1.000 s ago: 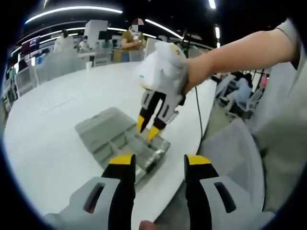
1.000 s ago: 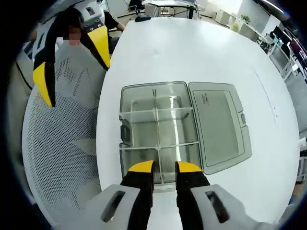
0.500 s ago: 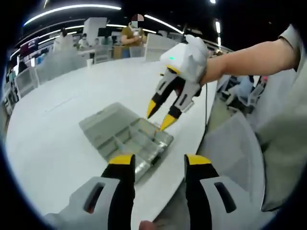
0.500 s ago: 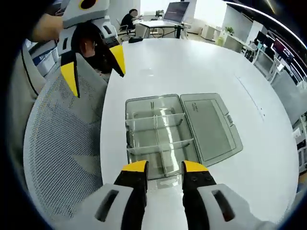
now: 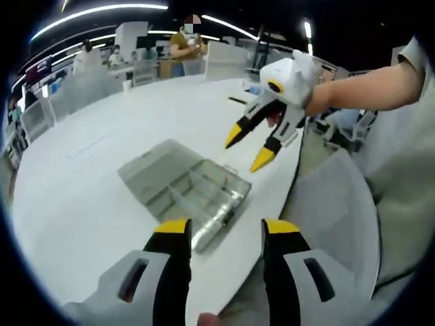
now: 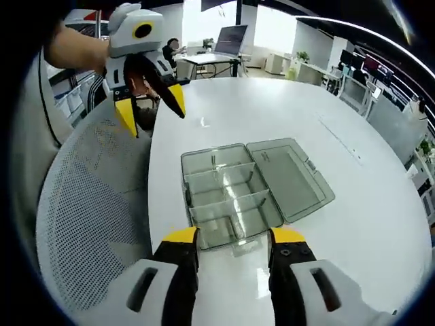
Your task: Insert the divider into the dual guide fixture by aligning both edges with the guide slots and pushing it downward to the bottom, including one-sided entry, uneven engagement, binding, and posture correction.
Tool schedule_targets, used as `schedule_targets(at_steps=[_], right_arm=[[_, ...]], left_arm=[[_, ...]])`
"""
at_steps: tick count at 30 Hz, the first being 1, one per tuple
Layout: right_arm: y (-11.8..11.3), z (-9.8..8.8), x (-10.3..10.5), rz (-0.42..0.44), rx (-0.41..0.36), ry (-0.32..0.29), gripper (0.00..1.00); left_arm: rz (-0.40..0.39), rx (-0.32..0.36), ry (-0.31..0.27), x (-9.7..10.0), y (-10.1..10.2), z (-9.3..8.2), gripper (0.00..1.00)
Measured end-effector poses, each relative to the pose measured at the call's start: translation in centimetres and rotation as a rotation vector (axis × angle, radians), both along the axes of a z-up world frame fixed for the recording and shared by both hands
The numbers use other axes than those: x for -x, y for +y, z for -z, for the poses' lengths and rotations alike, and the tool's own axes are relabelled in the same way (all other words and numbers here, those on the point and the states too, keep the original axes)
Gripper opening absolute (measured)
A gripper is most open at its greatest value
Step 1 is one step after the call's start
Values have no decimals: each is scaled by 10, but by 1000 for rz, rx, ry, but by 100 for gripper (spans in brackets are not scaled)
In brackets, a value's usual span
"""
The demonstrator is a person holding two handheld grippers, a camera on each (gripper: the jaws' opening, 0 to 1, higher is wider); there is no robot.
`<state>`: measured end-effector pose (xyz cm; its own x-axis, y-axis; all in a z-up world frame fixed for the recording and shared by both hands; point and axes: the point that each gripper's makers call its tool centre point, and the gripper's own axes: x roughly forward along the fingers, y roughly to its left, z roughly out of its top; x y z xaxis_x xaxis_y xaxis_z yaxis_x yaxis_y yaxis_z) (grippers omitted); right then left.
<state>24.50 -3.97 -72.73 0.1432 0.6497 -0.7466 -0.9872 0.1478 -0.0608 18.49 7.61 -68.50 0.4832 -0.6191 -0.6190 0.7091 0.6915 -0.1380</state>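
Both jaws spread and empty, the right gripper (image 6: 231, 239) hangs just short of the clear fixture box (image 6: 228, 200) on the white table (image 6: 380, 224), nearer than the left gripper (image 6: 149, 102); its dividers stand seated inside.

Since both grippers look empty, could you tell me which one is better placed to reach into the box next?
Probably the right gripper: open, it sits just above the open clear box. The left gripper hangs open off the table edge.
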Motion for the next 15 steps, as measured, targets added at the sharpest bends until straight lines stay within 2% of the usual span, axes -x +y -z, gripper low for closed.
schedule_targets(at_steps=[15], right_arm=[[-11,-15,13,102,-128,16,48]], left_arm=[[-15,-89,15,-4,43,15,39]])
